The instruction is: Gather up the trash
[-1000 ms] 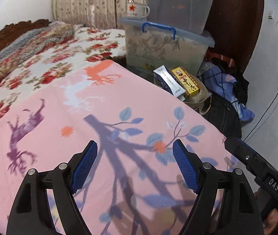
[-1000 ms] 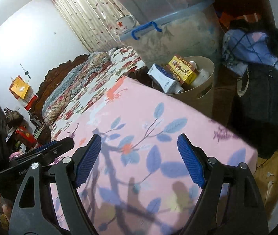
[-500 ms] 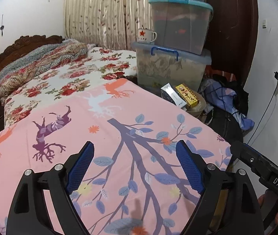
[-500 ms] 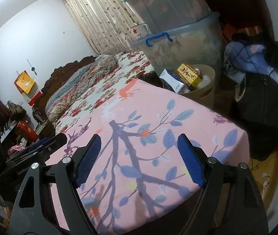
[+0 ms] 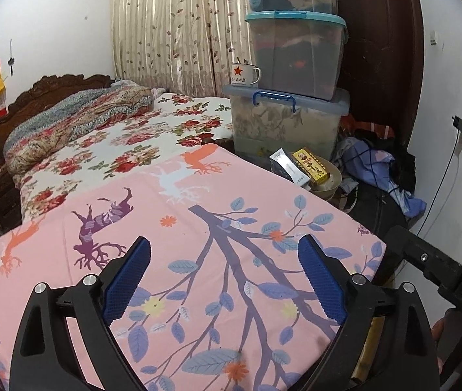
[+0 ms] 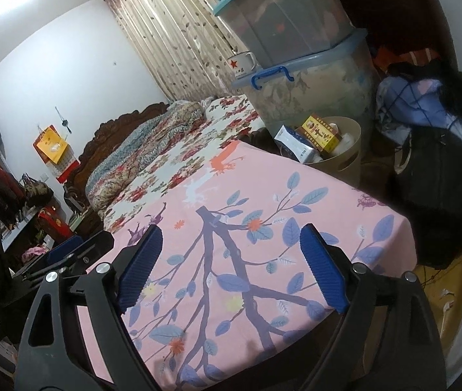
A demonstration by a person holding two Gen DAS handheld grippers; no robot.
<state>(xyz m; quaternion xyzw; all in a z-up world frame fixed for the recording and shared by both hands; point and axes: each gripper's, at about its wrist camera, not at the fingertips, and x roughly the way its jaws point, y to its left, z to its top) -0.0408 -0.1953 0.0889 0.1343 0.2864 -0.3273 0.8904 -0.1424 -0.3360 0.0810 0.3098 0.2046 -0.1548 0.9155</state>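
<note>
Since the earlier frames both claws have pulled back from the bin (image 5: pixel 327 179), now upper right with boxes inside, and left claw (image 5: pixel 224 280) and right claw (image 6: pixel 231 268) have just been opening, wide and empty over the bed (image 5: pixel 198 228).

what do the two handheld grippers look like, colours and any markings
Both match: the left gripper and the right gripper have black plastic frames with triangular cut-outs, silver screw heads at the joints, and ribbed blue pads on the fingers. In the left wrist view the right gripper's body shows white "DAS" lettering. No cables or sleeves show.
</note>
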